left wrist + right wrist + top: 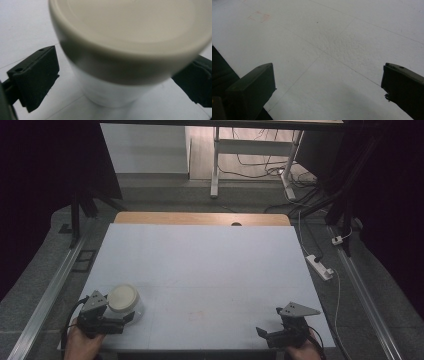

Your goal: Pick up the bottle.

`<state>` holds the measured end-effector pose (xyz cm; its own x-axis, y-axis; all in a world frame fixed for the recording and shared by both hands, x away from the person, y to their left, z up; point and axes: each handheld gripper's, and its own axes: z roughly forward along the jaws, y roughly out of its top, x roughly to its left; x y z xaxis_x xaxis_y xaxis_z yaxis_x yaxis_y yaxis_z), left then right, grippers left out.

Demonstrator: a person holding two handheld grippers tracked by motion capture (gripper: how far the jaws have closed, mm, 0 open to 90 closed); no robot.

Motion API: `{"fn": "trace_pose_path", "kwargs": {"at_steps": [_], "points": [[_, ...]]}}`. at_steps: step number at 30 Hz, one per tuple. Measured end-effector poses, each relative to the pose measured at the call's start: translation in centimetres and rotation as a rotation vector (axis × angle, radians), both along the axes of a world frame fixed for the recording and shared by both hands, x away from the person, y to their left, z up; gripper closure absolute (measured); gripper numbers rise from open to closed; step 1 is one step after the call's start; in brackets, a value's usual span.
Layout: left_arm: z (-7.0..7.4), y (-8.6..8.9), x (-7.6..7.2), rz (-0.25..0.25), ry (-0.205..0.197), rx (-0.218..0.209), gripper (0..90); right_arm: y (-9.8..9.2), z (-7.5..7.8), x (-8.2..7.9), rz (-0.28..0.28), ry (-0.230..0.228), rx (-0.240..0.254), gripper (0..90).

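At the near left corner of the white table [200,260] stood the lidded white jar [125,301], and we had the left gripper [131,316] around it, jaws spread wide on either side, the left one clear of the wall, the right one's contact hidden. Over on the right, we held the right gripper [261,332] low over bare table, jaws wide apart, gripping nothing.

A white jar [125,303] with a cream-coloured lid [140,32] stands upright on the white worktop [200,265], near its front left corner. The lid is round, wider than the body and closed on top. The body narrows slightly toward its base, which rests flat.
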<state>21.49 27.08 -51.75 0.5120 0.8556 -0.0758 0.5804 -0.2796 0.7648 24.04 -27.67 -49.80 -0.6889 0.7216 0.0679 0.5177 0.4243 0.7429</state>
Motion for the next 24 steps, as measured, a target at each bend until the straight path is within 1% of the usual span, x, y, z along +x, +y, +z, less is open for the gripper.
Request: {"fn": "trace_pose_path", "kwargs": {"at_steps": [6, 11, 15, 18, 19, 24], "points": [[-0.1, -0.2, 0.7, -0.024, -0.004, -0.016, 0.0, 0.1, 0.0, 0.0, 0.002, 0.002, -0.005, 0.0], [-0.2, -0.4, 1.3, -0.040, -0.010, -0.019, 0.0, 0.1, 0.0, 0.0, 0.003, 0.002, -0.008, 0.0], [-0.2, -0.6, 1.4, -0.049, -0.023, 0.002, 0.1, 0.1, 0.0, 0.0, 0.004, 0.004, -0.009, 0.0], [-0.1, -0.7, 1.3, -0.061, -0.033, 0.012, 4.5, 0.1, -0.1, 0.0, 0.006, 0.004, -0.009, 0.0], [0.0, -0.7, 1.3, -0.057, -0.033, 0.018, 5.6, 0.1, -0.1, 0.0, 0.006, 0.003, -0.009, 0.0], [0.0, -0.7, 1.3, -0.057, -0.035, 0.020, 6.1, 0.1, -0.1, 0.0, 0.008, 0.004, -0.009, 0.0]]}}
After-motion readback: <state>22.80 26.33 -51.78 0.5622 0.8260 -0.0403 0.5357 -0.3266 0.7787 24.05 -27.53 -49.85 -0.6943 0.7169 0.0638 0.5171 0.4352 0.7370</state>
